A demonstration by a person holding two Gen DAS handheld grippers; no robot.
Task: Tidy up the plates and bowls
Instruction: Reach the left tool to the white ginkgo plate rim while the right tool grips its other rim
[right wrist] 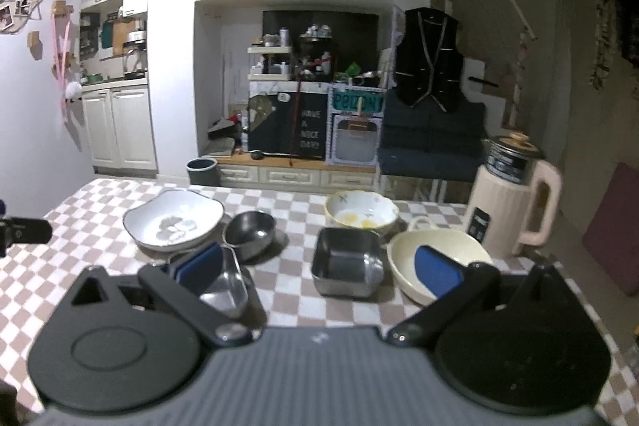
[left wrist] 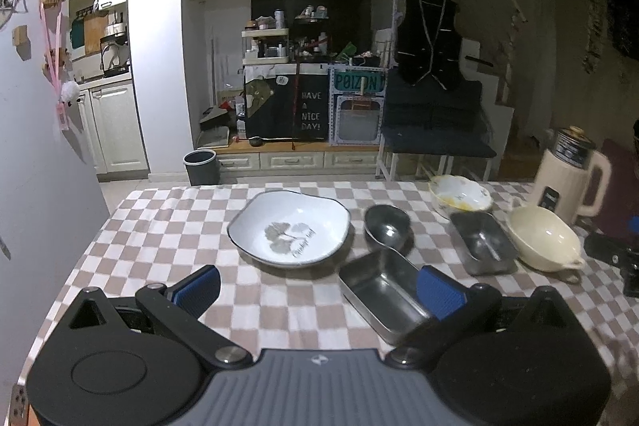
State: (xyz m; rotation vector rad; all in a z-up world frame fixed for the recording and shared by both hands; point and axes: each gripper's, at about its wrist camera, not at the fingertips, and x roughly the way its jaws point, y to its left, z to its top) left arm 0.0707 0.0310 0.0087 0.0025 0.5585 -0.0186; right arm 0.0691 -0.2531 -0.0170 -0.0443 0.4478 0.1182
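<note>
The left gripper [left wrist: 319, 286] has its blue-padded fingers [left wrist: 197, 288] spread wide and holds nothing; it hovers low over the near side of the desk [left wrist: 159, 246], which is covered by a brown-and-white checked cloth. Its right finger overlaps the near steel tray [left wrist: 379, 290] in the view; whether it touches the tray cannot be told. Just beyond lies a white plate with a leaf print [left wrist: 289, 228], and to its right a small round steel bowl [left wrist: 386, 226].

The right gripper [right wrist: 317, 266] is likewise spread wide and empty. Between its fingers [right wrist: 437, 274] sits a square steel container [right wrist: 345, 260]. The right finger shows in front of a cream bowl with handles [right wrist: 403, 254], the left one in front of the near steel tray. Behind the container stands a yellow-rimmed flowered bowl [right wrist: 361, 212]. A cream electric jug [right wrist: 509, 198] stands at the desk's far right edge. All dishes lie separately, none stacked.
</note>
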